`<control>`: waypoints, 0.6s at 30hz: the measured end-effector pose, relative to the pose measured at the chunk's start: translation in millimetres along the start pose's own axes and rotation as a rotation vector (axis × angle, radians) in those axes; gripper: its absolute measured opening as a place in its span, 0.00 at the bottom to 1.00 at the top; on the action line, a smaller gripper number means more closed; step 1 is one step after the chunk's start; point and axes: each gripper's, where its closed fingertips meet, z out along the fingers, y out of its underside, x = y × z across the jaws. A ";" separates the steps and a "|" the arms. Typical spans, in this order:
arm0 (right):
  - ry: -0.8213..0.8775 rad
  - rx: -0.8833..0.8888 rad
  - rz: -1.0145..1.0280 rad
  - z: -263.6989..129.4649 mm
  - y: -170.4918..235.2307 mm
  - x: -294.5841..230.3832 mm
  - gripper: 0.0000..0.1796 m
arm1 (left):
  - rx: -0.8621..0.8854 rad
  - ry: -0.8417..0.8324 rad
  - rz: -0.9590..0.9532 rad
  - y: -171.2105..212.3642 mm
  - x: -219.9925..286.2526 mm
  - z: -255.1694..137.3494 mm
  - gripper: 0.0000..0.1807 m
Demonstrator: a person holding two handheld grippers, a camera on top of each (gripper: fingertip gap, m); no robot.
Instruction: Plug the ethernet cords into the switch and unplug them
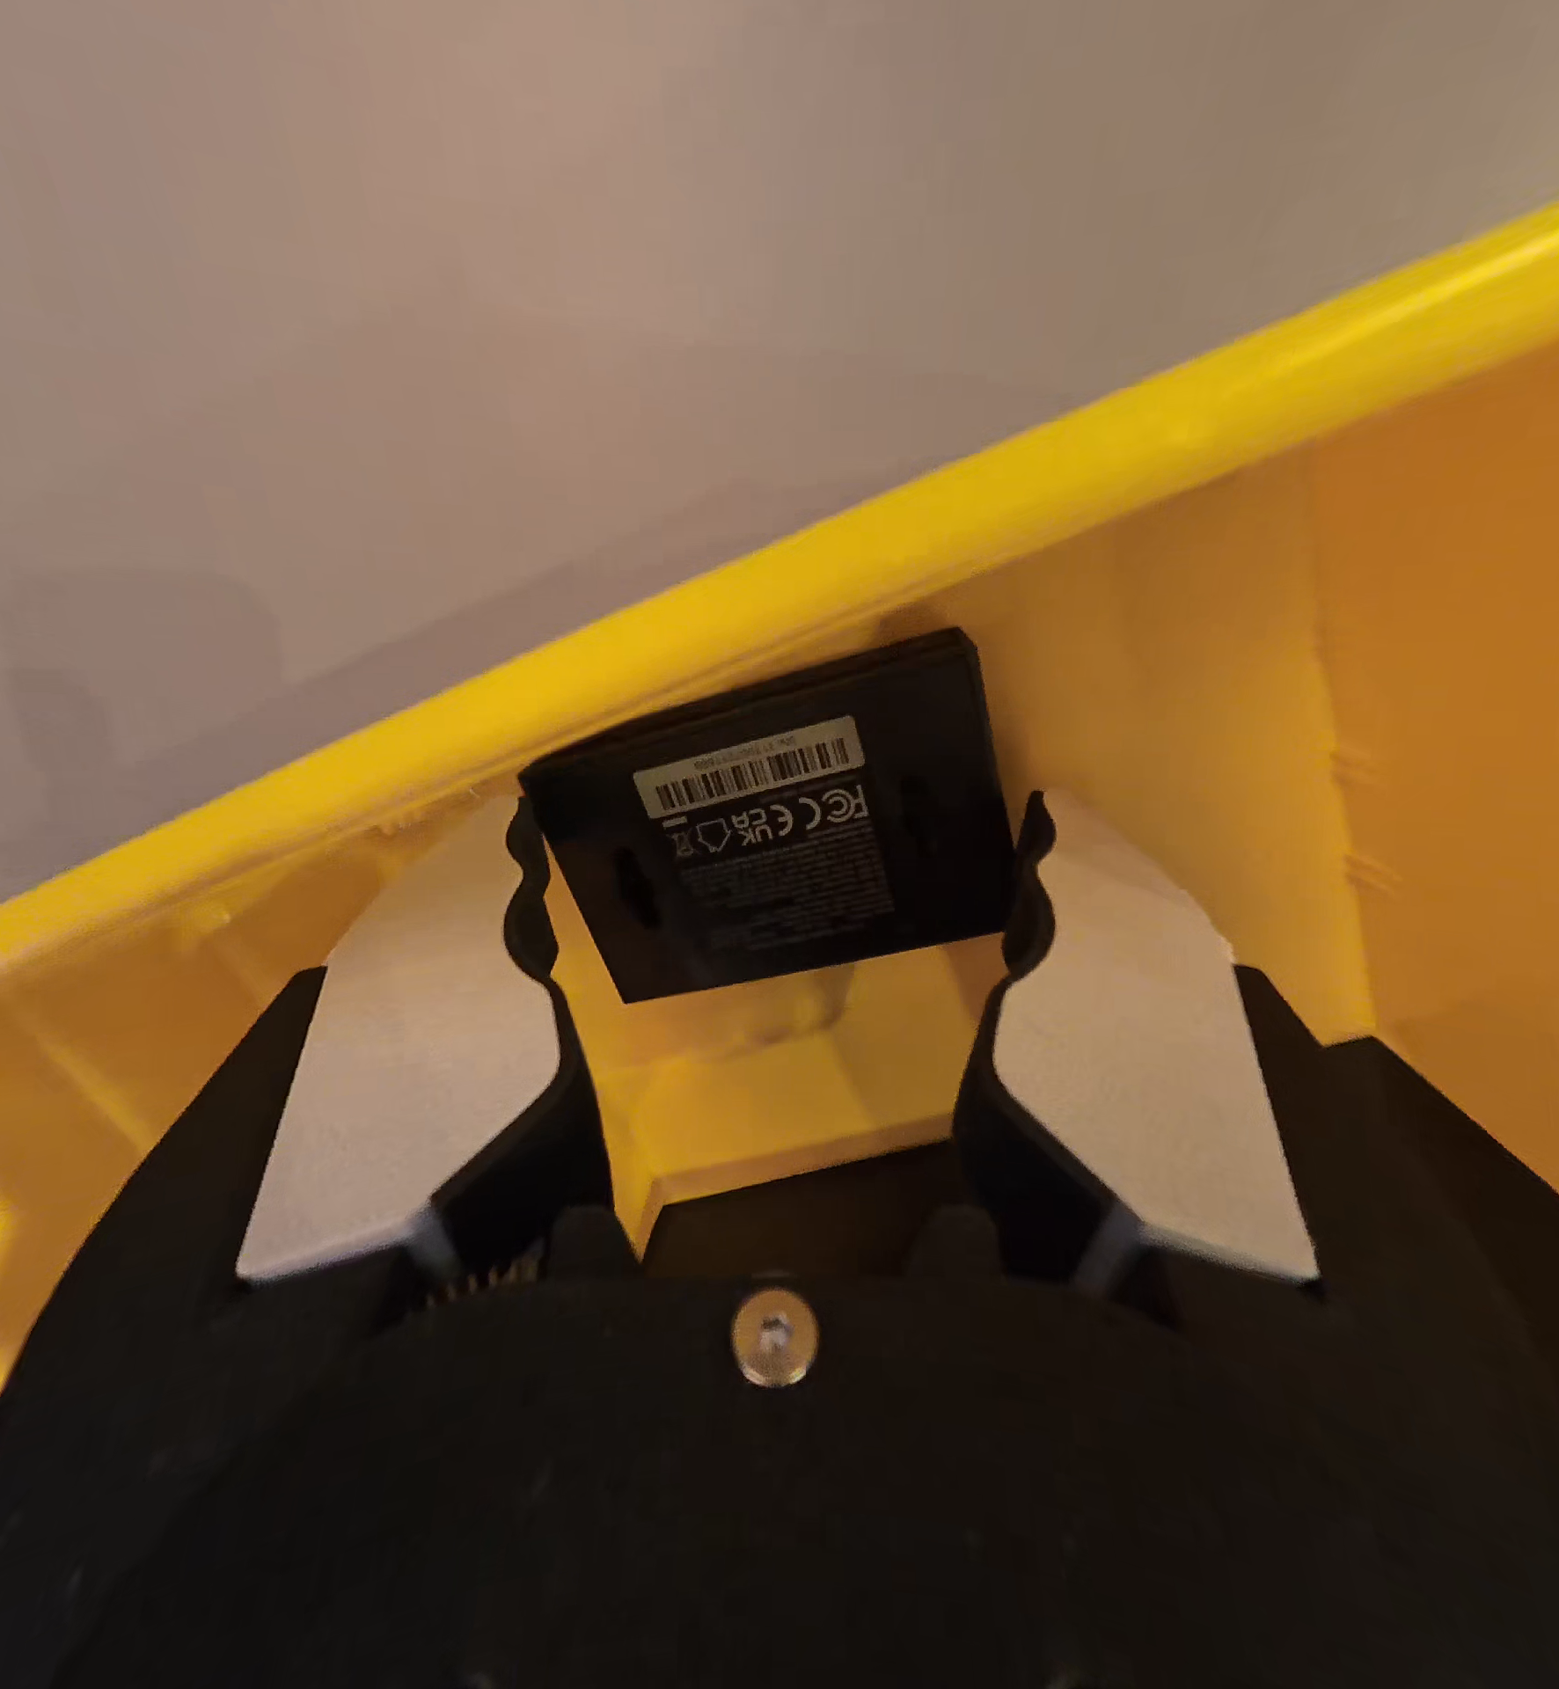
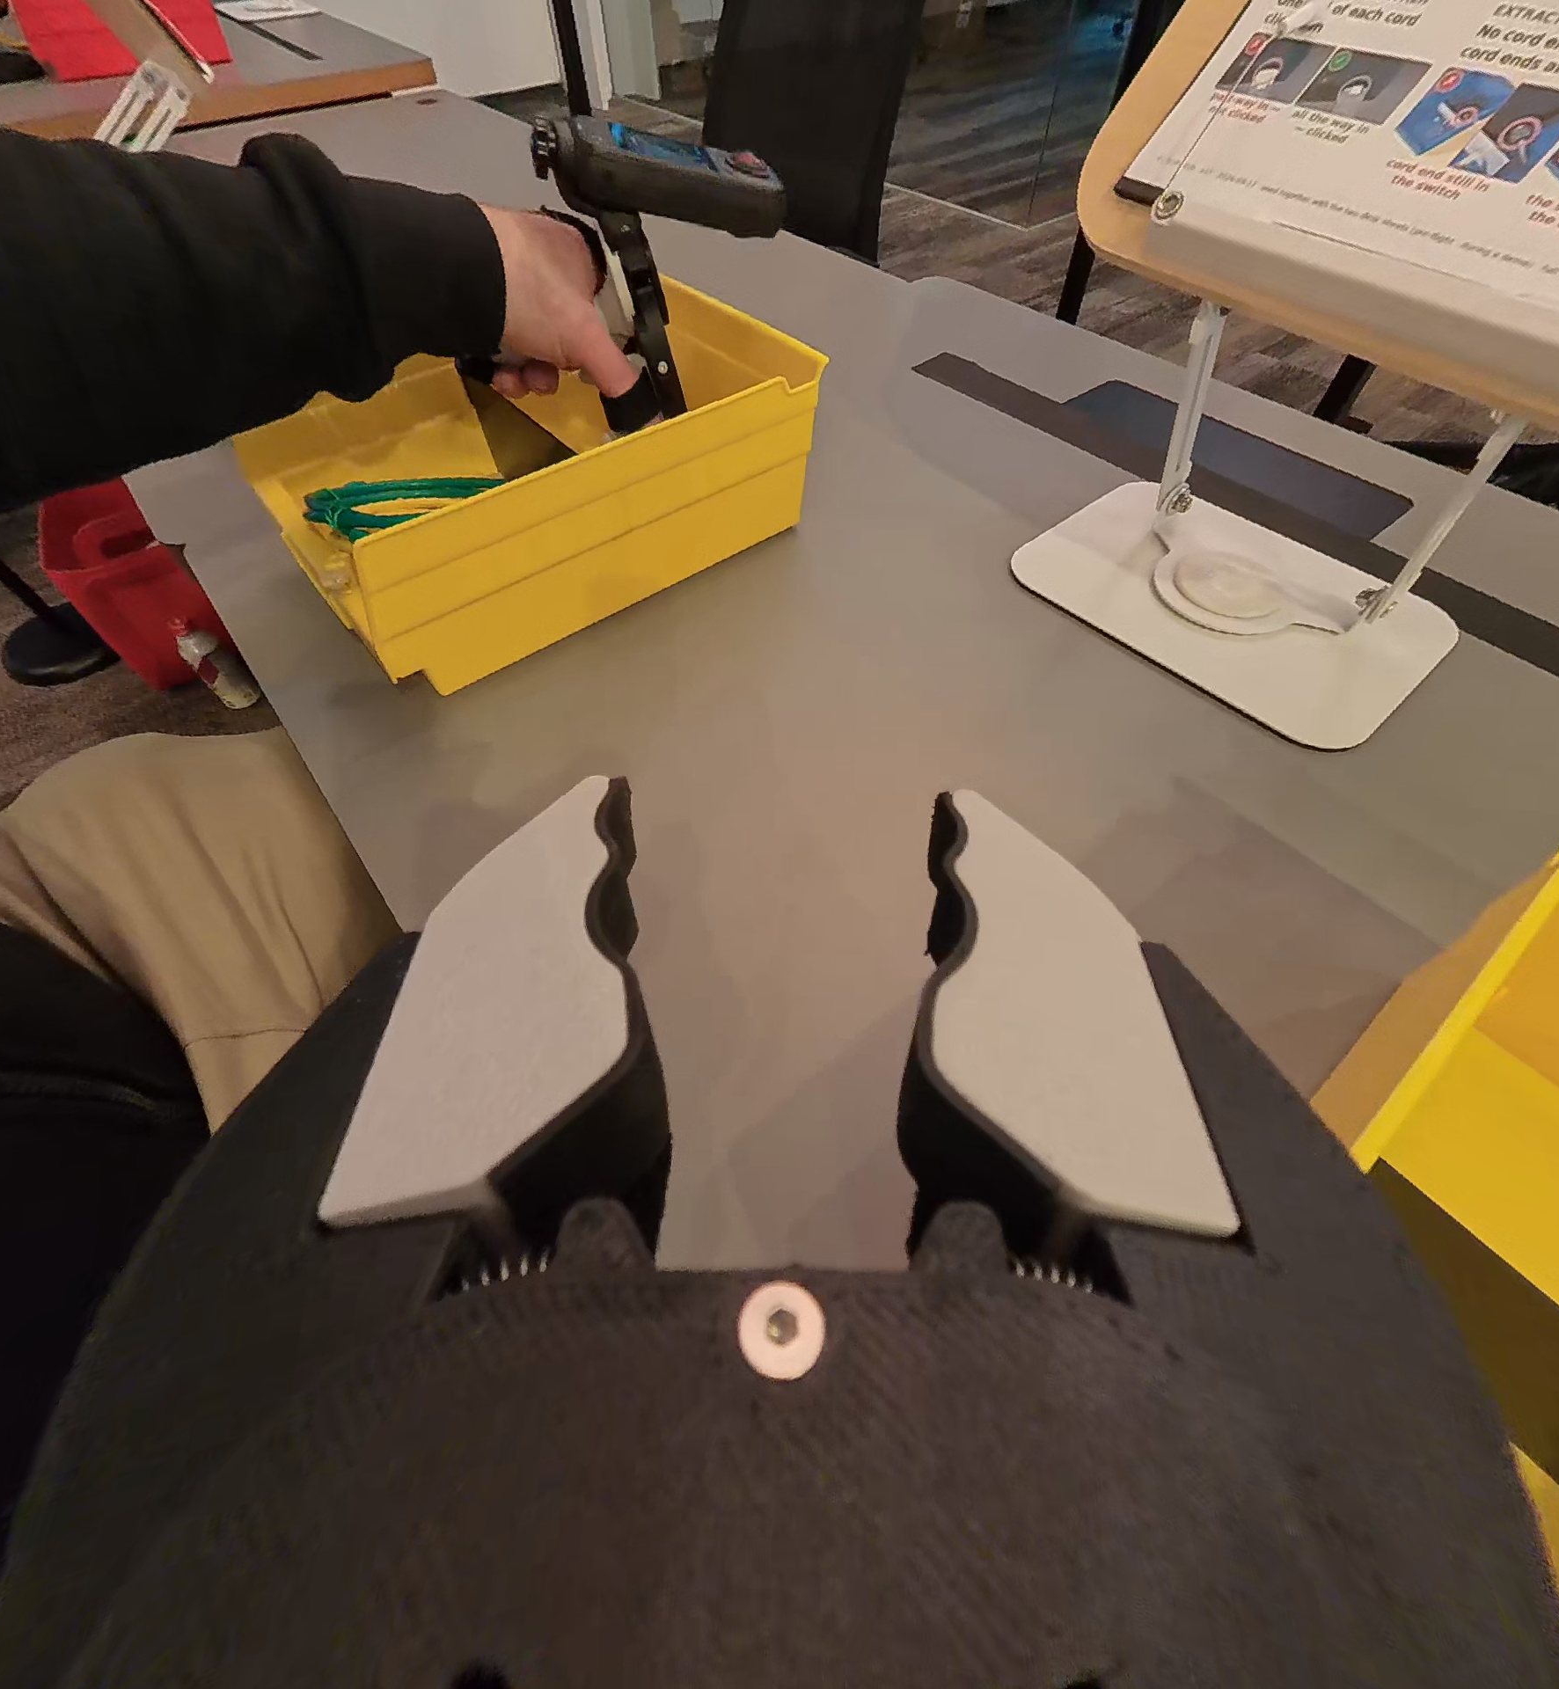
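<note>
The black switch [image 1: 803, 823] lies label side up inside a yellow bin [image 1: 1215, 594], against its wall. My left gripper [image 1: 776, 813] is open wide, one fingertip close to each side of the switch; I cannot tell if they touch it. In the right wrist view the left gripper [image 2: 639, 402] reaches down into that yellow bin [image 2: 575, 567], where a bundle of green ethernet cords [image 2: 392, 507] lies at the near left. My right gripper [image 2: 780, 804] is open and empty above the grey table [image 2: 849, 685].
A second yellow bin [image 2: 1534, 1051] stands at the right edge. A white stand [image 2: 1233, 612] holding an instruction sheet is at the back right. A red bin [image 2: 118, 585] sits on the floor left of the table. A person's sleeve [image 2: 209, 302] crosses the upper left. My hands' fingertips stand some 45 cm from each other.
</note>
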 end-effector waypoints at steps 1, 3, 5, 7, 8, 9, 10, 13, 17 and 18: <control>-0.009 -0.002 0.000 0.8 0.7 -0.5 0.35 | 0.029 0.029 0.004 -1.6 2.2 -3.6 0.54; -0.031 -0.010 -0.009 3.8 2.3 -2.5 0.35 | 0.078 0.073 0.010 -3.6 7.0 -17.9 0.54; -0.061 -0.008 -0.046 8.2 0.3 -7.6 0.36 | 0.123 0.100 0.047 -5.5 11.2 -39.5 0.54; -0.101 -0.002 -0.125 14.1 -4.9 -16.7 0.35 | 0.190 0.144 0.104 -8.5 23.4 -69.3 0.54; -0.116 0.004 -0.186 17.8 -8.6 -21.9 0.34 | 0.218 0.174 0.139 -9.0 33.2 -86.4 0.54; -0.121 0.018 -0.264 21.5 -13.7 -26.6 0.32 | 0.249 0.199 0.194 -9.5 45.3 -104.0 0.54; -0.126 0.037 -0.355 25.4 -19.7 -32.6 0.29 | 0.274 0.239 0.259 -8.2 61.9 -121.3 0.54; -0.083 0.053 -0.582 40.5 -38.8 -42.5 0.29 | 0.277 0.363 0.433 5.6 119.9 -161.5 0.53; 0.007 0.079 -0.895 64.7 -66.9 -57.1 0.37 | 0.218 0.429 0.670 29.8 191.5 -190.5 0.53; 0.038 0.086 -0.983 70.6 -71.9 -61.1 0.38 | 0.207 0.438 0.722 34.4 206.8 -195.1 0.53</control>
